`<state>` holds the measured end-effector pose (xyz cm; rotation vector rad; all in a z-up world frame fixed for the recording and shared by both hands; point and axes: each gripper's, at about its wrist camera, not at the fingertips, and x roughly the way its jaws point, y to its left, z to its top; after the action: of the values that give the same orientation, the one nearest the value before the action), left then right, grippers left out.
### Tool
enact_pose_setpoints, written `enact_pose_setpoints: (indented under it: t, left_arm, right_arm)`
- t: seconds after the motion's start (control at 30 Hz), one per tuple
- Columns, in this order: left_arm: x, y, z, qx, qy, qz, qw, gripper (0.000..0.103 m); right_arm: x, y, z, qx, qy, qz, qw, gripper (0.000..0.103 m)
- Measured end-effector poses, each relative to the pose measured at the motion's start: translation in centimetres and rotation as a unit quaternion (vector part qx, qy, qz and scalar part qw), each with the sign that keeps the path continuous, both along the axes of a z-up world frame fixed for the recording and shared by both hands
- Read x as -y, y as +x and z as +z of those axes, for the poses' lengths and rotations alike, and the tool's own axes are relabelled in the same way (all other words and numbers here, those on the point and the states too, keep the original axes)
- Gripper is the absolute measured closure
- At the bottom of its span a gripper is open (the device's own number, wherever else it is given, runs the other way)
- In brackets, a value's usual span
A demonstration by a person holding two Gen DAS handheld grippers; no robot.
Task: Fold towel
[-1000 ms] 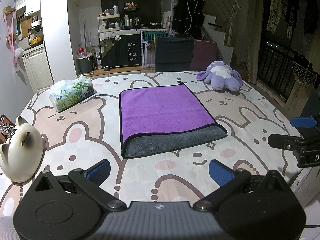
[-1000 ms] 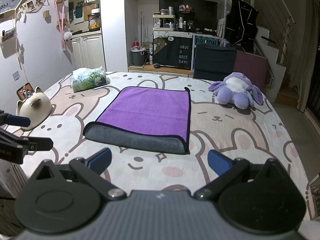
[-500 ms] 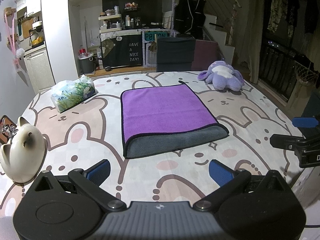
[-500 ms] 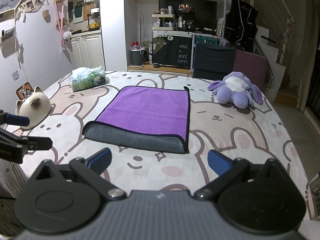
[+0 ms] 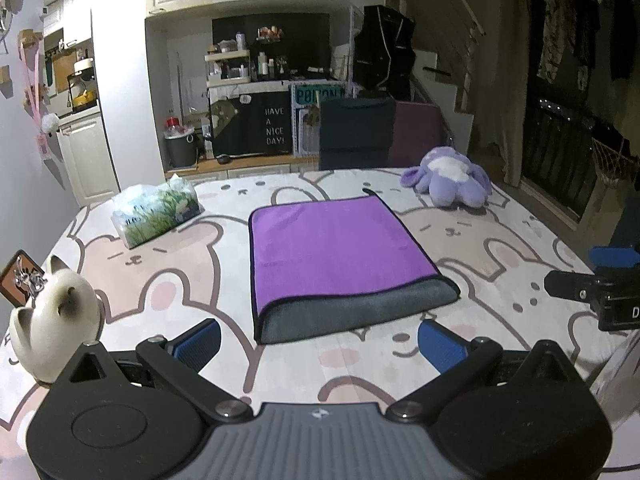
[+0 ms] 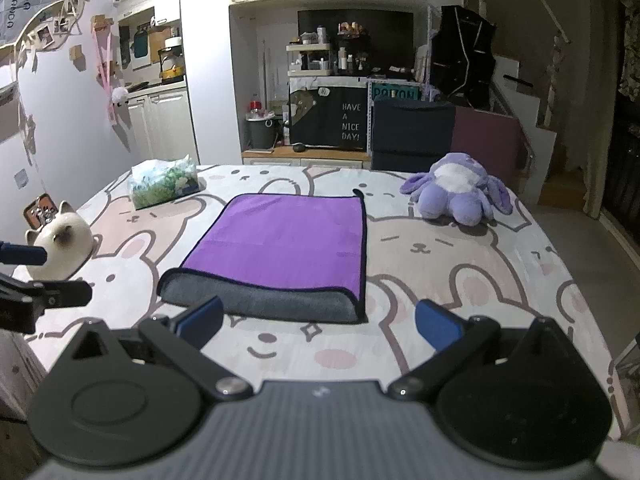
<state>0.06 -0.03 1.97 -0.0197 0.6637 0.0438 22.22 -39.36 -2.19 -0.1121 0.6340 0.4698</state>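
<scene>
A purple towel (image 5: 336, 246) with a grey underside lies folded on the table, its rolled grey fold facing me; it also shows in the right wrist view (image 6: 284, 246). My left gripper (image 5: 320, 342) is open and empty, hovering just short of the towel's near edge. My right gripper (image 6: 318, 320) is open and empty, also just short of the near edge. Each gripper shows at the side of the other's view: the right one (image 5: 600, 288), the left one (image 6: 36, 284).
The table has a bunny-pattern cloth (image 5: 168, 288). A tissue pack (image 5: 158, 214) lies at the far left, a cat figurine (image 5: 56, 316) at the near left, a purple plush toy (image 5: 452, 182) at the far right. A chair stands beyond the table.
Both grippers have edged a little closer to the towel's near edge. The towel has not moved and both grippers stay open.
</scene>
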Motion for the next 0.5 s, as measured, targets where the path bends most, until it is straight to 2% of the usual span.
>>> enact_pose_setpoints:
  t: [0.23, 0.5]
  left_arm:
    - [-0.1, 0.9, 0.9, 0.007, 0.011, 0.012, 0.9998, 0.000]
    - [-0.7, 2.5, 1.5, 0.015, 0.016, 0.025, 0.9995, 0.000]
  right_arm:
    - [0.0, 0.9, 0.7, 0.006, 0.011, -0.006, 1.000, 0.000]
    - [-0.6, 1.6, 1.4, 0.041, -0.002, 0.004, 0.999, 0.000]
